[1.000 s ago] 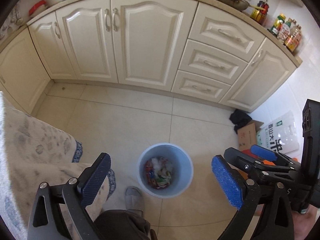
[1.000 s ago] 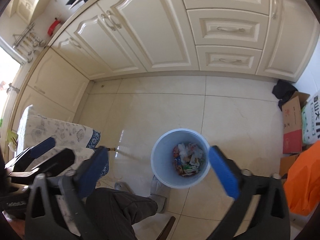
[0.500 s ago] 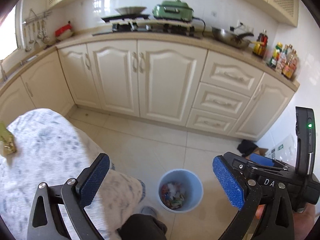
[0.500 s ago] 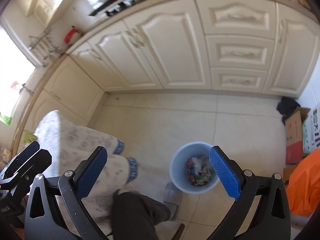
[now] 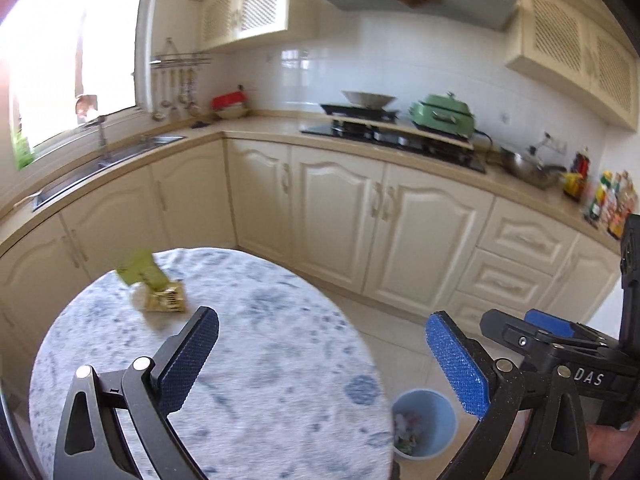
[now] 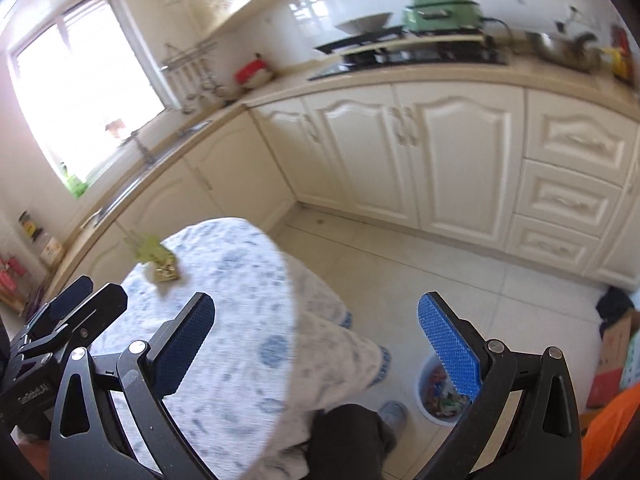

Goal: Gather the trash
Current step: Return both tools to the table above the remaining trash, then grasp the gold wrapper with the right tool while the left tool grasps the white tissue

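Green and gold wrappers lie on the far left of a round table with a blue-patterned white cloth; they also show in the right wrist view. A light blue bin holding colourful trash stands on the floor right of the table, also in the right wrist view. My left gripper is open and empty above the table's near side. My right gripper is open and empty above the table edge. Each gripper shows at the edge of the other's view.
Cream kitchen cabinets run along the back with a sink, stove and green cooker. A cardboard box and an orange bag sit at right on the tiled floor. A person's leg and grey slipper are beside the bin.
Both grippers have tilted up from looking down at the bin toward the table and counter. The table top and wrappers have come into view; the bin has dropped to the lower right.
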The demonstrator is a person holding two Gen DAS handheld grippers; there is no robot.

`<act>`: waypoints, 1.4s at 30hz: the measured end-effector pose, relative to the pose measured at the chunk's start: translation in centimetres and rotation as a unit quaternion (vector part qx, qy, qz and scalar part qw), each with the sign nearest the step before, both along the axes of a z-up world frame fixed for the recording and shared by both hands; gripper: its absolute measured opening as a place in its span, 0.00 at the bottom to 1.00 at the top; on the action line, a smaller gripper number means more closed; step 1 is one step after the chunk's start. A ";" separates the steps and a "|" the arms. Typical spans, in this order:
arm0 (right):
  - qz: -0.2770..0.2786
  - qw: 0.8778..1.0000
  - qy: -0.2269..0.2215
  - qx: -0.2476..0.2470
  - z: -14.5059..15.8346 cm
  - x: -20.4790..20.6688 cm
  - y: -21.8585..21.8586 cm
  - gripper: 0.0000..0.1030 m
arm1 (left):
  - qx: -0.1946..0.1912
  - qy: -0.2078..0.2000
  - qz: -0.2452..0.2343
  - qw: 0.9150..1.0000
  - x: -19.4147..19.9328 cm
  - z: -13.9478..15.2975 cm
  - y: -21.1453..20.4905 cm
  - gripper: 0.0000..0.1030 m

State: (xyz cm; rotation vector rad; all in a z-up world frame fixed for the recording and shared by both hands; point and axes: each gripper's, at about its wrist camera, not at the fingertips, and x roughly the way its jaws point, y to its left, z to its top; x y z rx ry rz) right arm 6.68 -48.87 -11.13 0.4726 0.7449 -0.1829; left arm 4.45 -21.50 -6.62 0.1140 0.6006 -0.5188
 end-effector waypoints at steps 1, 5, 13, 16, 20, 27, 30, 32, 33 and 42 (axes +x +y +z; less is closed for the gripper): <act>0.012 1.000 -0.007 -0.005 0.6 0.5 1.2 1.00 | -0.004 -0.003 0.011 1.000 -0.5 0.4 1.6 0.99; 0.056 0.998 -0.020 -0.022 2.2 2.2 5.2 1.00 | -0.018 -0.013 0.051 0.998 -2.0 1.6 6.7 0.99; 0.131 0.990 -0.025 -0.047 3.1 6.0 12.4 1.00 | -0.028 -0.023 0.135 0.990 -4.1 2.0 14.6 0.99; 0.157 0.986 -0.024 -0.058 2.9 7.6 14.9 1.00 | -0.027 -0.014 0.160 0.987 -4.2 1.4 16.7 0.99; 0.185 0.980 -0.014 -0.068 1.8 10.3 17.6 1.00 | -0.026 0.001 0.182 0.983 -2.8 0.5 18.1 0.99; 0.231 0.969 0.026 -0.076 -3.1 17.2 21.3 1.00 | -0.018 0.039 0.211 0.977 2.1 -1.8 19.4 0.99; 0.251 0.963 0.052 -0.086 -6.2 20.8 22.5 1.00 | -0.016 0.058 0.220 0.974 6.1 -2.7 19.6 0.99; 0.260 0.958 0.072 -0.096 -8.3 23.2 23.3 1.00 | -0.016 0.071 0.223 0.972 9.1 -3.3 19.8 0.99; 0.264 0.956 0.081 -0.096 -9.4 24.4 23.5 1.00 | -0.014 0.077 0.224 0.972 10.0 -3.7 19.7 0.99; 0.304 0.939 0.112 -0.117 -14.9 30.9 25.6 0.90 | 0.004 0.113 0.217 0.970 18.2 -7.9 17.6 0.99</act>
